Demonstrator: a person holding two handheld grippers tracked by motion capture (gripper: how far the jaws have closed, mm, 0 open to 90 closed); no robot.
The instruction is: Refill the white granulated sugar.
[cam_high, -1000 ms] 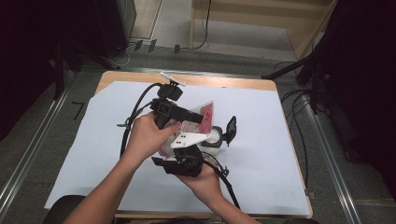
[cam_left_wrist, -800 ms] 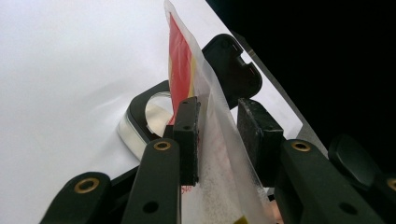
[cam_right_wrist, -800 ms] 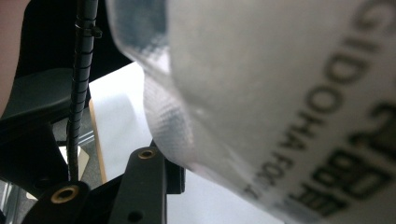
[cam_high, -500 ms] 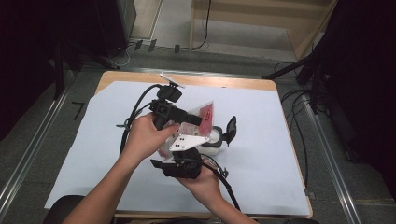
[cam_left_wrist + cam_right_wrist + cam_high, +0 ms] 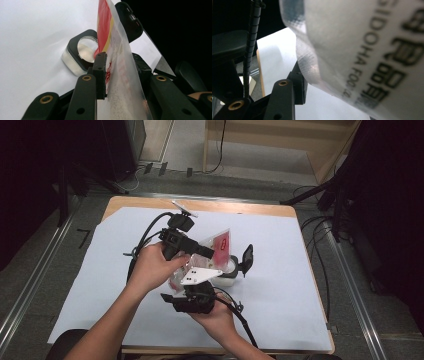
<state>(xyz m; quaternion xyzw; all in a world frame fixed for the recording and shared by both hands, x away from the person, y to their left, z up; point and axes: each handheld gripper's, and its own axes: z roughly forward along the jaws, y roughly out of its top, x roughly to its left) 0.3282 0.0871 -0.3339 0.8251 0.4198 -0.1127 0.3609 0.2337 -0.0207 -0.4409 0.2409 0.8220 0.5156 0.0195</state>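
A clear pouch (image 5: pixel 220 245) with a red and yellow print and pale grains inside hangs over the table's middle. My left gripper (image 5: pixel 209 254) comes in from the left and is shut on the pouch (image 5: pixel 120 75). My right gripper (image 5: pixel 196 279) rises from below under its grey plate. In the right gripper view the pouch (image 5: pixel 362 50) with black print lies against one jaw and hides the other. Beneath stands a small clear container (image 5: pixel 227 270) with a black rim (image 5: pixel 77 56), and its hinged black lid (image 5: pixel 247 257) stands open.
White paper (image 5: pixel 310 300) covers the wooden table (image 5: pixel 235 206). Black cables trail from both grippers, one looping at the left (image 5: pixel 145 237). Metal rails (image 5: pixel 350 285) run along both sides of the table, with the floor and more cables beyond.
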